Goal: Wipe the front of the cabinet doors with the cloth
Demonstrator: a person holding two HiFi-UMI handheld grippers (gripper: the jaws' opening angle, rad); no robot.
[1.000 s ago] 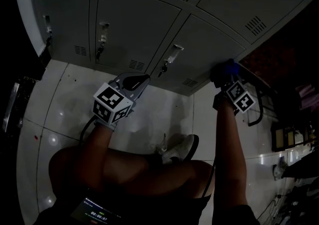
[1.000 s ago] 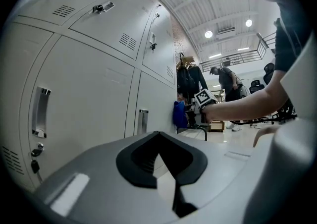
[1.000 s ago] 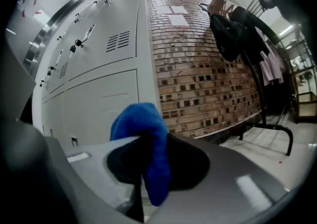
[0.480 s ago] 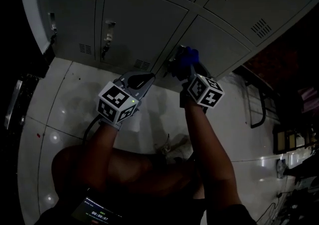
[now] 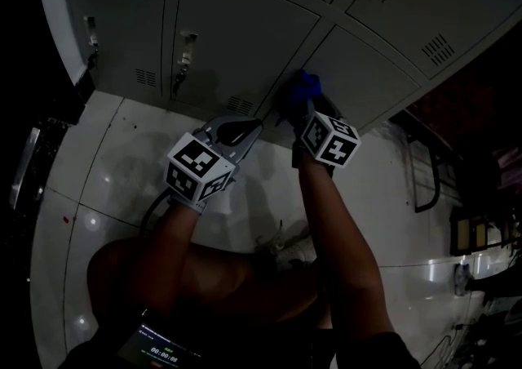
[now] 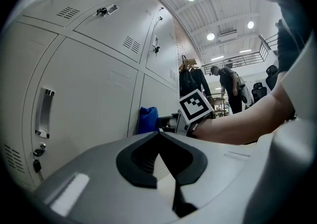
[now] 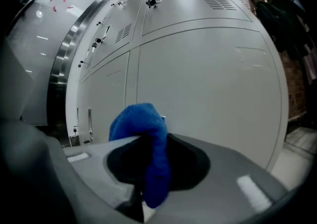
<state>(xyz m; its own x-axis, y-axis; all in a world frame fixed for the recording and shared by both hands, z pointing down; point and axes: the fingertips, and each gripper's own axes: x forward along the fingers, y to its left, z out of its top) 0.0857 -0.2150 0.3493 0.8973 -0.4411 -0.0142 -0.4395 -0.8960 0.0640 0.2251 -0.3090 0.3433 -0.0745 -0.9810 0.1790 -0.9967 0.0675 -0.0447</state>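
Observation:
Grey metal cabinet doors [image 5: 236, 33] fill the top of the head view. My right gripper [image 5: 303, 106] is shut on a blue cloth [image 5: 303, 85], which presses against the lower edge of a bottom door near the seam between two doors. In the right gripper view the cloth [image 7: 141, 119] bulges out of the gripper [image 7: 148, 141] just before the pale door [image 7: 208, 79]. My left gripper [image 5: 243, 132] hangs shut and holds nothing, a little left of the cloth and short of the doors. The left gripper view shows that gripper [image 6: 159, 133], the cloth [image 6: 147, 119] and the right gripper's marker cube [image 6: 194, 108].
Each door has a handle with a lock [image 5: 186, 49] and vent slots [image 5: 147, 77]. White floor tiles [image 5: 122, 155] run below the cabinet. The person's knees [image 5: 245, 277] and a shoe [image 5: 281, 243] are under the arms. A dark frame [image 5: 424, 171] stands right. People [image 6: 228, 82] stand far off.
The right gripper has swept the cloth leftward along the bottom doors, from the far right door to the middle seam. The left gripper has barely shifted.

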